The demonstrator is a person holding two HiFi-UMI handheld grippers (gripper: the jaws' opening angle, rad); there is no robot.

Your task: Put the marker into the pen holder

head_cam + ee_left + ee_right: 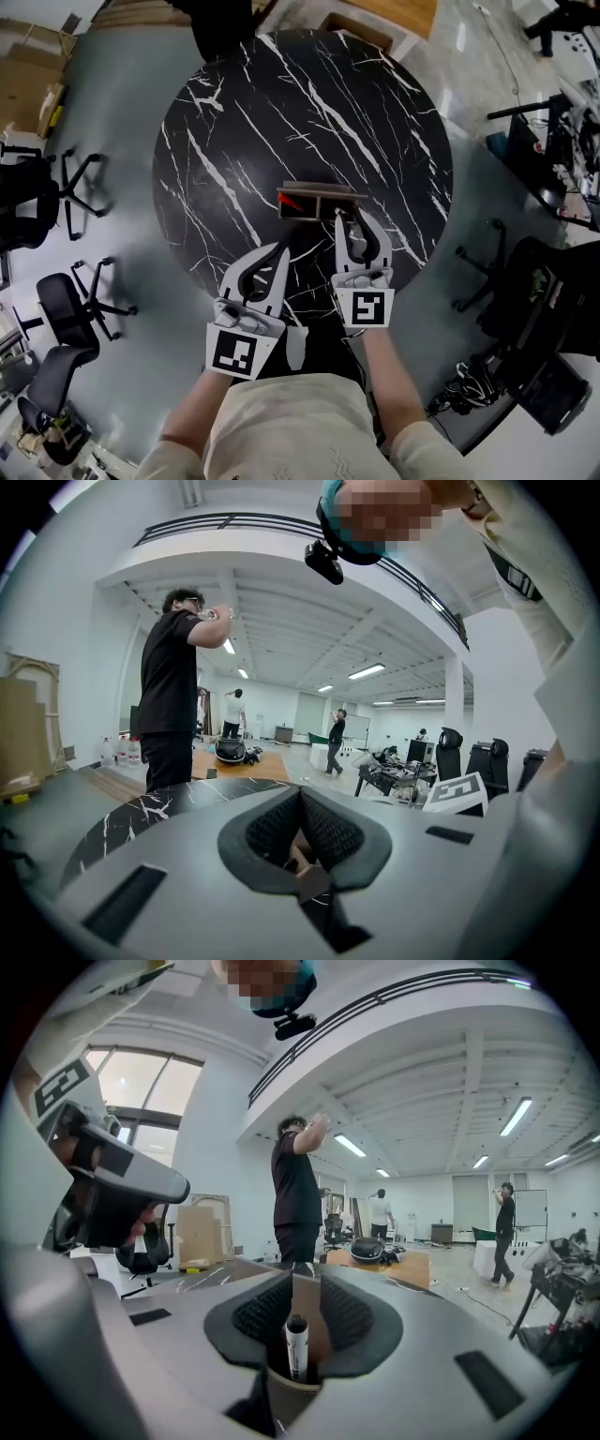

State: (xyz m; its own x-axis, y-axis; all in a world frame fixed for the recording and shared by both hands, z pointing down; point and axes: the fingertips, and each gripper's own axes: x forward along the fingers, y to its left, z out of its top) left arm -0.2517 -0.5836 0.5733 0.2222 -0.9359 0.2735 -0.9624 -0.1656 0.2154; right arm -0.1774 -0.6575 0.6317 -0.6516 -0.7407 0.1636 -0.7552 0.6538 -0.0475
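Lit brightly and evenly from long white ceiling strip lamps (pixel 516 1115) and a tall pale window (pixel 141 1091) at far left, nearly washed out. Dull grey sheen across the round black white-veined marble table (pixel 234 159). Heavily bowed and darkened toward every edge. Soft up close in both gripper views, sharper far off.

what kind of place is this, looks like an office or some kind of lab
Probably a large open-plan office or lab floor: office chairs stand near a round black marble table, cardboard boxes sit nearby, and desks loaded with gear fill the hall behind.
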